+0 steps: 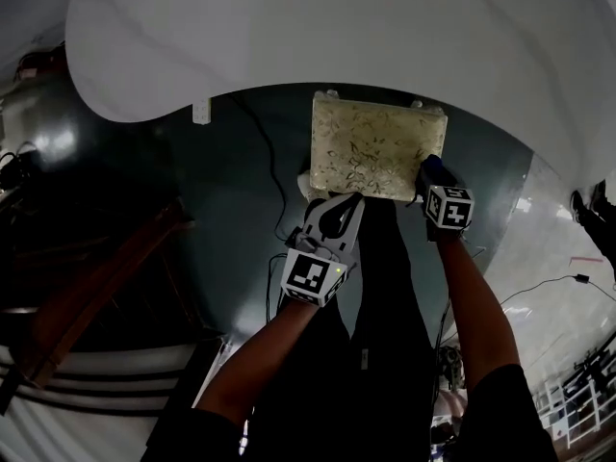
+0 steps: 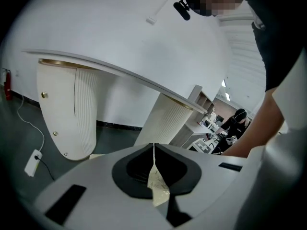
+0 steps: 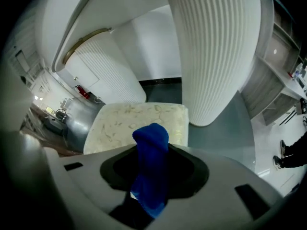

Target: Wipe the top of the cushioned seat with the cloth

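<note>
The cushioned seat [image 1: 375, 142] is pale yellow with a leaf pattern and stands on the dark floor under a white table. My right gripper [image 1: 429, 173] hangs over the seat's near right corner, shut on a blue cloth [image 3: 151, 166] that bulges up between its fingers above the seat [image 3: 120, 123]. My left gripper [image 1: 354, 200] is shut, with its tips at the seat's near edge. In the left gripper view a sliver of pale patterned fabric shows in the gap behind that gripper's [image 2: 153, 150] closed tips. Whether it is pinched I cannot tell.
A white table top [image 1: 337, 27] overhangs the seat on ribbed white legs [image 3: 216, 56]. A cable [image 1: 274, 176] and a power strip [image 2: 32, 163] lie on the floor to the left. A brown wooden piece [image 1: 96, 287] sits far left. A person [image 2: 235, 121] sits at a distant desk.
</note>
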{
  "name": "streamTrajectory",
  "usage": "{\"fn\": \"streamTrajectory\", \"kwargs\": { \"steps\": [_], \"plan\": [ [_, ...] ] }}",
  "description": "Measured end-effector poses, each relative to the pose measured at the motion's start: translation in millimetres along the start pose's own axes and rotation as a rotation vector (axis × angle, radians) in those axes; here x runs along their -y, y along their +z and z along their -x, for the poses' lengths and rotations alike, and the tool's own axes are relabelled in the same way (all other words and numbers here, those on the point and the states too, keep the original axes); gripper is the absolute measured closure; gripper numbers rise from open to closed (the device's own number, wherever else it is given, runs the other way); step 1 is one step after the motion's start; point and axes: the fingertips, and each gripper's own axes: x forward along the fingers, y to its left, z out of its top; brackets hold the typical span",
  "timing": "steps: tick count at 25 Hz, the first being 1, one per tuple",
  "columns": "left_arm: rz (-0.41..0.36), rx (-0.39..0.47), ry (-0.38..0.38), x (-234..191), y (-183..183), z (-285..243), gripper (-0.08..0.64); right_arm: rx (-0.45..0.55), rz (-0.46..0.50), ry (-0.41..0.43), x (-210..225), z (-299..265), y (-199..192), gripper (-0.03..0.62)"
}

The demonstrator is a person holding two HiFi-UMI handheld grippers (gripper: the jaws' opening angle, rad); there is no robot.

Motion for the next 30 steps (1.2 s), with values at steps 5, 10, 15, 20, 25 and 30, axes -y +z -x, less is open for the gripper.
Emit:
{"fn": "streamTrajectory", "kwargs": {
  "steps": [5,10,15,20,25,30],
  "plan": [
    [0.028,0.000,0.035,-29,-11,31,0.540,-0.004,-0.013,0.059,-65,-9,1,0.434],
    [0.059,0.030,0.073,-60,-18,60,0.540,-0.013,0.057,0.124,-135,-20,5,0.434],
    [0.096,0.051,0.100,-87,-25,85,0.540,-0.024,0.069,0.175,-200,-39,1,0.434],
    [0.091,0.060,0.098,-106,-26,110,0.540,-0.058,0.123,0.165,-241,-63,-8,0.433],
    [0.089,0.054,0.089,-125,-33,125,0.540,-0.077,0.177,0.150,-258,-81,-4,0.429],
    [0.123,0.073,0.119,-152,-39,145,0.540,-0.131,0.175,0.094,-261,-80,-10,0.397]
  ]
}}
